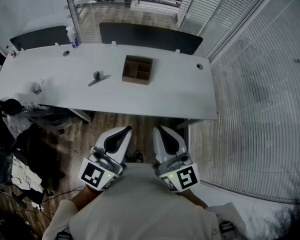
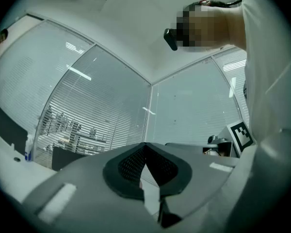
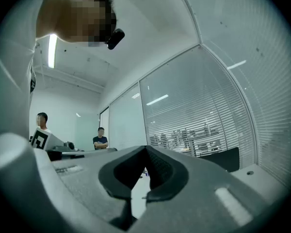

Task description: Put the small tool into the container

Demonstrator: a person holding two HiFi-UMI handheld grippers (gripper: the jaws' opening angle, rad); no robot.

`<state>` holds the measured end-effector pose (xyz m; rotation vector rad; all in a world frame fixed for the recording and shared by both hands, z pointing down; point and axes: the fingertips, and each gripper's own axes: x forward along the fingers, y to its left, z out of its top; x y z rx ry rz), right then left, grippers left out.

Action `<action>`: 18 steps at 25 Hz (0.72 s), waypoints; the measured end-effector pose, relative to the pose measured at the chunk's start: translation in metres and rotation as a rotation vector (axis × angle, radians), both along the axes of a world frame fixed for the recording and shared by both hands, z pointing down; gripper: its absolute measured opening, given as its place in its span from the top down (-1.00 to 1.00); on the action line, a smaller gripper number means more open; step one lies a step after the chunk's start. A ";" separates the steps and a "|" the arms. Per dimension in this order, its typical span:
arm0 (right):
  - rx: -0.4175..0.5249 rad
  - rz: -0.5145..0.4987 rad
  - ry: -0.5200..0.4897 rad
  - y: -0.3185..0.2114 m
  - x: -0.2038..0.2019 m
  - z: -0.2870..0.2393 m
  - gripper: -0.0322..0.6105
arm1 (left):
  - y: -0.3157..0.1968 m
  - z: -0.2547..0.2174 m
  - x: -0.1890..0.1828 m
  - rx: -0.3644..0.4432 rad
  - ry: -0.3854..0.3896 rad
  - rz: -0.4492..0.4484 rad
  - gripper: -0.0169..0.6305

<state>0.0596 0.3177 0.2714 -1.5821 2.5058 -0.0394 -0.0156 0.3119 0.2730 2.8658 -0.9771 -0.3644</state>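
Left gripper [image 1: 119, 136] and right gripper [image 1: 166, 138] are both pressed together and empty, back at your body, while the small tool [image 1: 98, 78] lies on the desk [image 1: 165, 96] left of the container [image 1: 137, 70] — come in unopened and you'll shove what seems, from this far, a thin piece away.

Centre-left of head view: small tool [image 1: 99, 78] too small to identify type. Compartments of container [image 1: 137, 69] dark; contents indeterminate. Clear object [image 1: 36, 87] at left end of table [image 1: 180, 89] unresolved. Person's torso [image 1: 140, 209] cut off by lower frame edge.
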 end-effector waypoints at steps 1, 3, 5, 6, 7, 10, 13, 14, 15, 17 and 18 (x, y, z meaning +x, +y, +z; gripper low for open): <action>-0.002 0.001 0.002 -0.001 0.001 0.001 0.91 | -0.001 0.000 0.001 0.001 -0.001 0.001 0.94; -0.005 0.002 0.005 -0.002 0.003 0.003 0.91 | -0.001 0.000 0.003 0.000 0.000 0.004 0.94; -0.006 0.004 0.004 -0.002 0.004 0.003 0.91 | -0.002 0.001 0.004 -0.001 0.002 0.003 0.94; -0.006 0.004 0.002 -0.002 0.005 0.003 0.91 | -0.002 0.001 0.004 -0.002 0.001 0.003 0.94; -0.006 0.004 0.001 -0.002 0.005 0.003 0.91 | -0.002 0.001 0.005 -0.002 0.000 0.002 0.94; -0.009 0.004 0.001 -0.003 0.004 0.002 0.91 | -0.002 0.000 0.005 -0.004 -0.002 0.002 0.94; -0.005 -0.006 -0.027 -0.002 0.005 0.000 0.91 | -0.002 0.001 0.006 -0.007 -0.004 0.001 0.94; -0.003 -0.011 -0.041 -0.002 0.006 0.000 0.90 | -0.002 0.001 0.006 -0.008 -0.003 -0.001 0.94; -0.002 -0.013 -0.048 -0.002 0.006 -0.001 0.90 | -0.002 0.001 0.006 -0.008 -0.002 -0.003 0.94; -0.002 -0.012 -0.041 -0.001 0.007 -0.001 0.90 | -0.001 0.000 0.007 -0.009 -0.002 -0.005 0.94; -0.003 -0.011 -0.038 -0.001 0.008 -0.001 0.90 | -0.001 0.000 0.007 -0.010 -0.002 -0.006 0.94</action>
